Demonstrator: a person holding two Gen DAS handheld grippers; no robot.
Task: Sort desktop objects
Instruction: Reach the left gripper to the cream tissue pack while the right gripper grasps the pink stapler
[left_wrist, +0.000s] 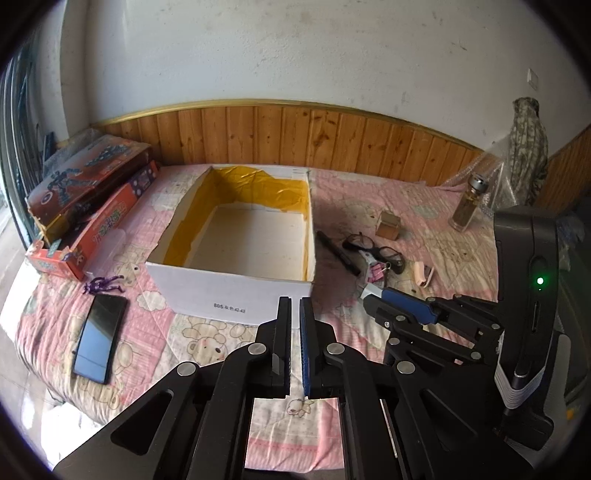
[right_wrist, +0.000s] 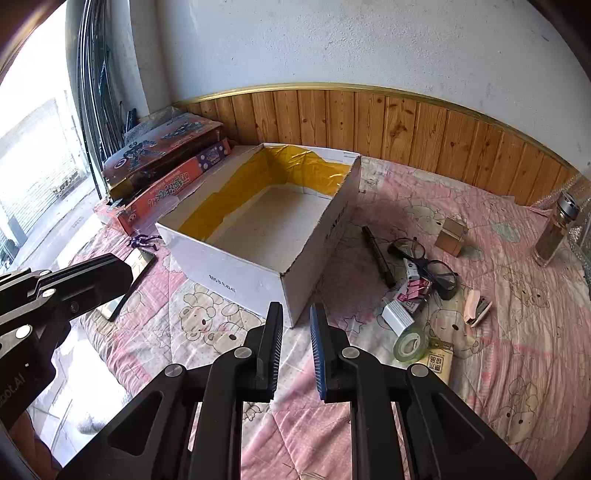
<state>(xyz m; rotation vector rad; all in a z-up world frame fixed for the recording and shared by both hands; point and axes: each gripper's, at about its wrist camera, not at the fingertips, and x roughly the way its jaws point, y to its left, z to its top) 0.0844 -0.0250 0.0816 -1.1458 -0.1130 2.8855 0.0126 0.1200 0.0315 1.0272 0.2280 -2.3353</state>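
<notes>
**Pink quilt, open box, clutter at right**

Pink cartoon-print quilt (right_wrist: 480, 206) under a white wall with wood panelling. At frame centre, white cardboard box (right_wrist: 236, 266) with yellow lining, open and bare inside. Lower left of it, dark phone (left_wrist: 98, 338). To the right, scattered close together: black pen (right_wrist: 377, 256), glasses (right_wrist: 428, 267), pink stapler (right_wrist: 476, 308), tape roll (right_wrist: 410, 345), glass bottle (right_wrist: 554, 232) near the right edge. At bottom centre, left gripper (left_wrist: 294, 317) pinched nearly shut on nothing; right gripper (right_wrist: 296, 321) parted narrowly, nothing held.
</notes>
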